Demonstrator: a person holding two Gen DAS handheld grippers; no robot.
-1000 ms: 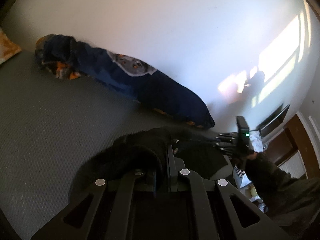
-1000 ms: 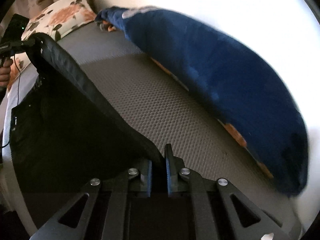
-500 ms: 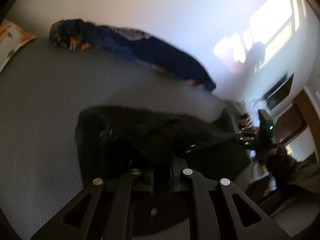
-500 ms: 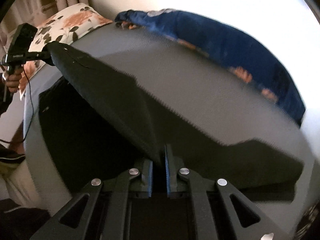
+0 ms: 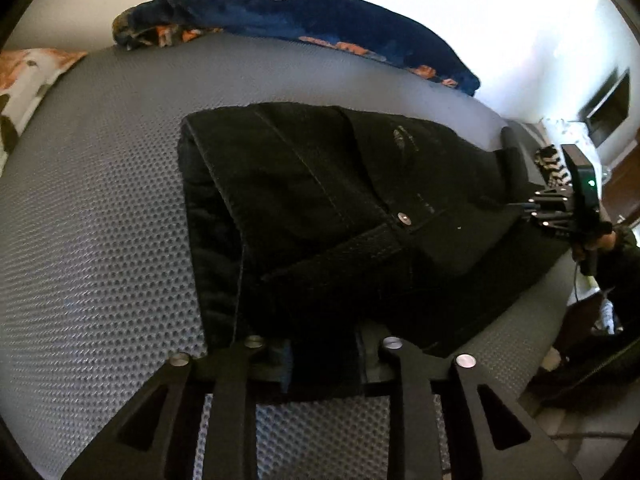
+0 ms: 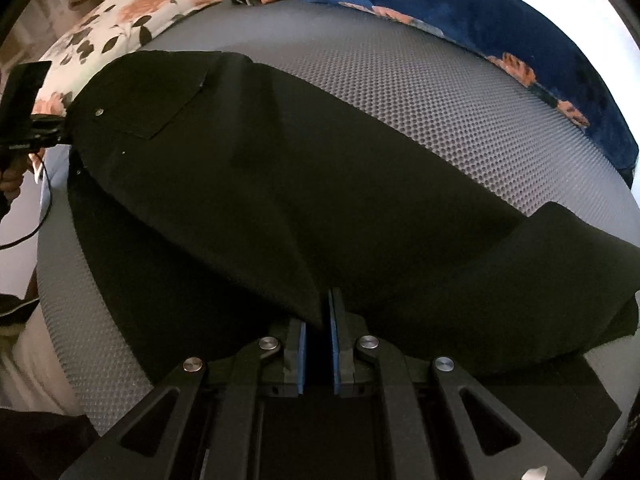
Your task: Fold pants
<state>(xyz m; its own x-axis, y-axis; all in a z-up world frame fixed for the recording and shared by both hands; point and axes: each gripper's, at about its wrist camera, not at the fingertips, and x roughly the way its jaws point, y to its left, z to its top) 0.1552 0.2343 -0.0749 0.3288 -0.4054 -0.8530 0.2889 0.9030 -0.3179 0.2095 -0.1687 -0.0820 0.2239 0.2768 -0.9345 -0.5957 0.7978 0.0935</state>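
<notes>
Black pants [image 5: 340, 216] lie on a grey mattress [image 5: 100, 220]. Left gripper [image 5: 326, 364] jaws have just been opening, fabric loose between. Right gripper [image 6: 318, 320] pinches fabric. Blue blanket [image 6: 500, 32] far side; floral pillow [image 6: 120, 20] far left.

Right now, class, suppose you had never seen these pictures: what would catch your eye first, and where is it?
The black pants sprawl across the middle of the grey honeycomb mat, their silver button glinting. Behind them a blue blanket with orange patches lies along the white wall, and a floral pillow sits at the mat's far corner.
</notes>
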